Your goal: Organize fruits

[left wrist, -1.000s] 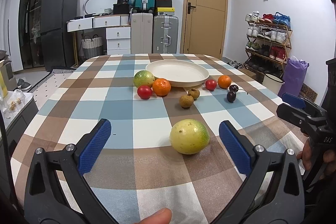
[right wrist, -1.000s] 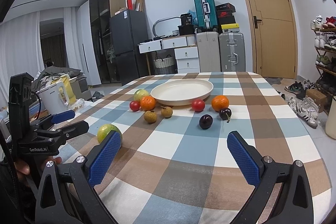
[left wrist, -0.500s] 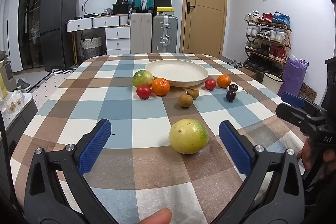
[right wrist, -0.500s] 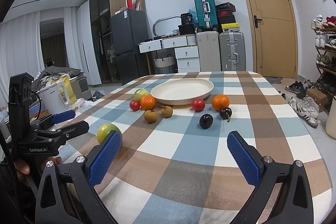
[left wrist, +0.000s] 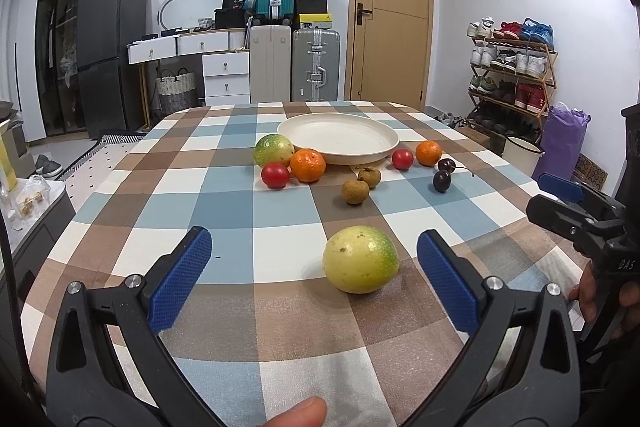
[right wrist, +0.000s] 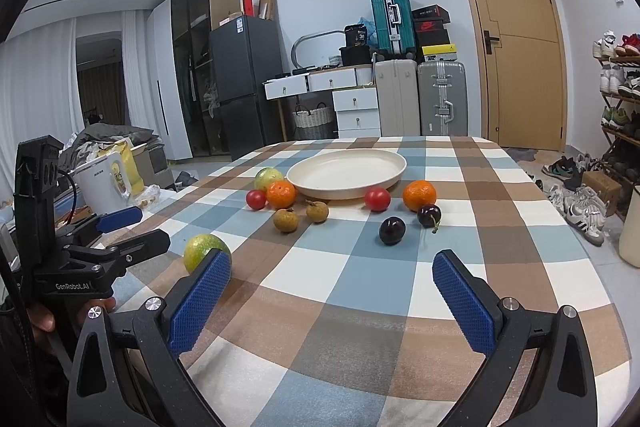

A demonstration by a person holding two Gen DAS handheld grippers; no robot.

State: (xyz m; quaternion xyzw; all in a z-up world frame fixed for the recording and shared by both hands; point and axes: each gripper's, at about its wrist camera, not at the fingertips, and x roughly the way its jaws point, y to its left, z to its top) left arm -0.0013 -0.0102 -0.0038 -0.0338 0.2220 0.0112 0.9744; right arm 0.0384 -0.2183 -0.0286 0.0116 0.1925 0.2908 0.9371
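The left gripper (left wrist: 314,275) is spread wide and holds nothing; a yellow-green fruit (left wrist: 361,259) sits on the cloth (left wrist: 224,211) between its blue pads, touching neither. The right gripper (right wrist: 332,301) is spread wide too, over bare cloth. In the middle, the white plate (left wrist: 338,137) holds nothing, with oranges (left wrist: 307,165), tomatoes (left wrist: 275,175), brown fruits (left wrist: 355,191) and dark cherries (left wrist: 442,181) lying around it.

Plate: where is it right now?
The plate sits empty at the table's far middle in both views, with the oranges and tomatoes along its near rim.
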